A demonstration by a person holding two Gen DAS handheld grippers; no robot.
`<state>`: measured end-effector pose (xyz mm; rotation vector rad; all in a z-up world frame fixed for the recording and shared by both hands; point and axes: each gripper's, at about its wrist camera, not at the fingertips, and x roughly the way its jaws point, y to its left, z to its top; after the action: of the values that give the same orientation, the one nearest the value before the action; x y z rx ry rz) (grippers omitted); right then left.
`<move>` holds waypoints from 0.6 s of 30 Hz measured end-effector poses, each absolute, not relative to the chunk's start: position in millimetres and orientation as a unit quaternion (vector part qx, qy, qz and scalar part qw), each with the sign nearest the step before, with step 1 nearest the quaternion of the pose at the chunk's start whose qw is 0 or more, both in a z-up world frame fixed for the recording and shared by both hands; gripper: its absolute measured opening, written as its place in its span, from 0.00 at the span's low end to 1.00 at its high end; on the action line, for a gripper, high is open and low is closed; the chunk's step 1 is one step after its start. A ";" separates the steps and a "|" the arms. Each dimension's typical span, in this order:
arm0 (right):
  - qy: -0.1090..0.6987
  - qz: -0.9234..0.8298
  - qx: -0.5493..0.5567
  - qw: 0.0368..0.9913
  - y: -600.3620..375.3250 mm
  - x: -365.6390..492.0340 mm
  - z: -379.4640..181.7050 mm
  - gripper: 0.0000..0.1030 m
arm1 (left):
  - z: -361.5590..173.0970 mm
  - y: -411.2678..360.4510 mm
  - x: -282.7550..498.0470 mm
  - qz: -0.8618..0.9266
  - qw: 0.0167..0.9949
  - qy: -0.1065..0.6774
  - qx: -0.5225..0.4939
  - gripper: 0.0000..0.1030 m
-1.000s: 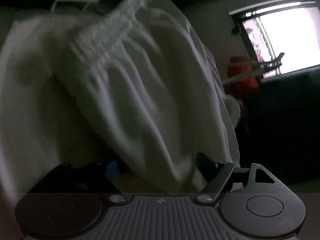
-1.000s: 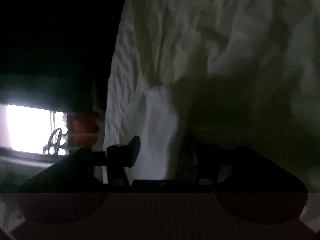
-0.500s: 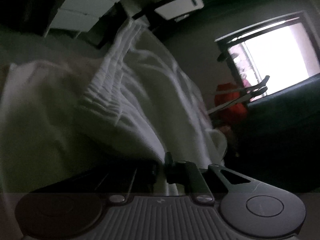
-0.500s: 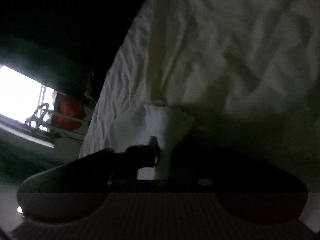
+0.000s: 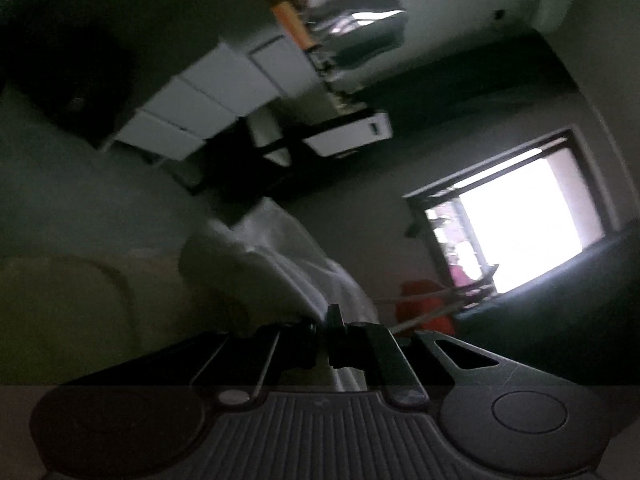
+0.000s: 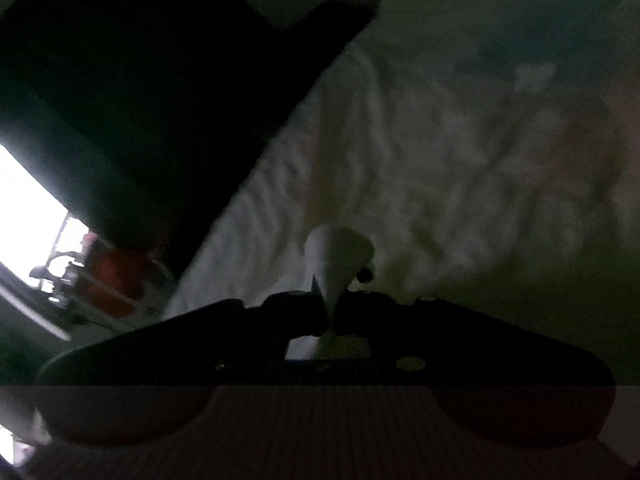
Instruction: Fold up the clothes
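While the room lies dim, the left gripper (image 5: 325, 334) has its jaws pinched tight on a fold of the white crinkled cloth garment (image 5: 288, 264), which trails away from it toward the white drawer unit (image 5: 208, 100). The right gripper (image 6: 330, 312) is clamped on another white tuft (image 6: 338, 256) above the rumpled pale bedsheet (image 6: 440, 168).

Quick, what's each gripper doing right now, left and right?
Left gripper: closed on the white garment.
Right gripper: closed on a bunched edge of white fabric.
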<state>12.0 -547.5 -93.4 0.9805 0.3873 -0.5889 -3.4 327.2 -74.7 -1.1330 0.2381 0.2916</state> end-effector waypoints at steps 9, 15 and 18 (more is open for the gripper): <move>0.256 -0.337 0.530 0.735 -556.1 -8.9 -123.6 0.59 | -72.4 319.5 -5.5 0.201 0.841 0.201 -0.460 0.20; 0.195 -0.341 0.436 0.810 -550.2 3.8 -90.9 0.75 | -41.1 276.5 -1.0 0.226 0.882 0.238 -0.339 0.71; 0.206 -0.286 0.392 0.850 -549.5 35.7 -87.5 0.75 | -23.0 242.7 1.8 0.223 0.915 0.227 -0.248 0.80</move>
<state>35.7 -549.5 -87.5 0.8264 0.4333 -0.6016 1.8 242.7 -23.0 -0.5114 0.4682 0.4587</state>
